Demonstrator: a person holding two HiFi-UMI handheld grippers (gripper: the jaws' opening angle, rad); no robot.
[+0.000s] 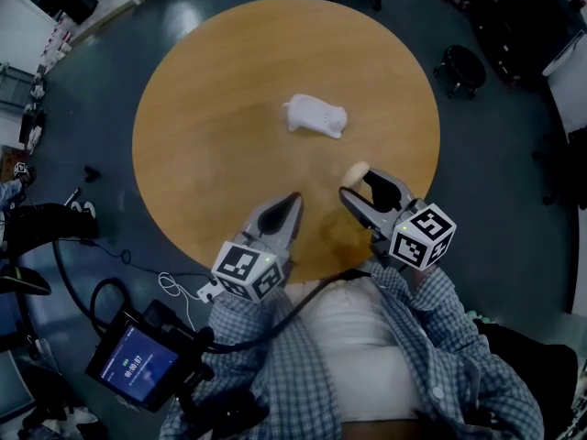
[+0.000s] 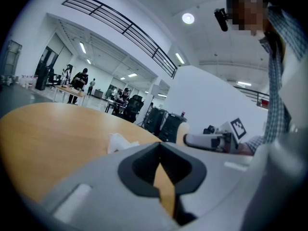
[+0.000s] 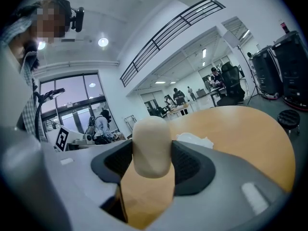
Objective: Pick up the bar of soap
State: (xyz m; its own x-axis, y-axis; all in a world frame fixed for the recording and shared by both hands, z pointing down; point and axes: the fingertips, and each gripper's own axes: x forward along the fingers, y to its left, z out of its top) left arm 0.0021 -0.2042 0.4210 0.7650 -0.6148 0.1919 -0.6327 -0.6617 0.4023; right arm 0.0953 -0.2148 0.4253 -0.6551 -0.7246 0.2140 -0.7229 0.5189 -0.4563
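The bar of soap (image 1: 356, 170) is a rounded beige block, and my right gripper (image 1: 359, 180) is shut on it above the near right part of the round wooden table (image 1: 211, 90). In the right gripper view the soap (image 3: 151, 146) stands upright between the dark pads (image 3: 190, 165), lifted off the tabletop. My left gripper (image 1: 293, 200) hovers beside it to the left, shut and empty; its jaws meet at the tip (image 2: 160, 150). The left gripper view also catches the soap (image 2: 181, 133) at the tip of the right gripper.
A crumpled white cloth (image 1: 315, 115) lies near the table's middle, beyond both grippers. A black stool (image 1: 459, 64) stands on the floor at the right. A screen device (image 1: 136, 365) and cables (image 1: 101, 291) sit at lower left.
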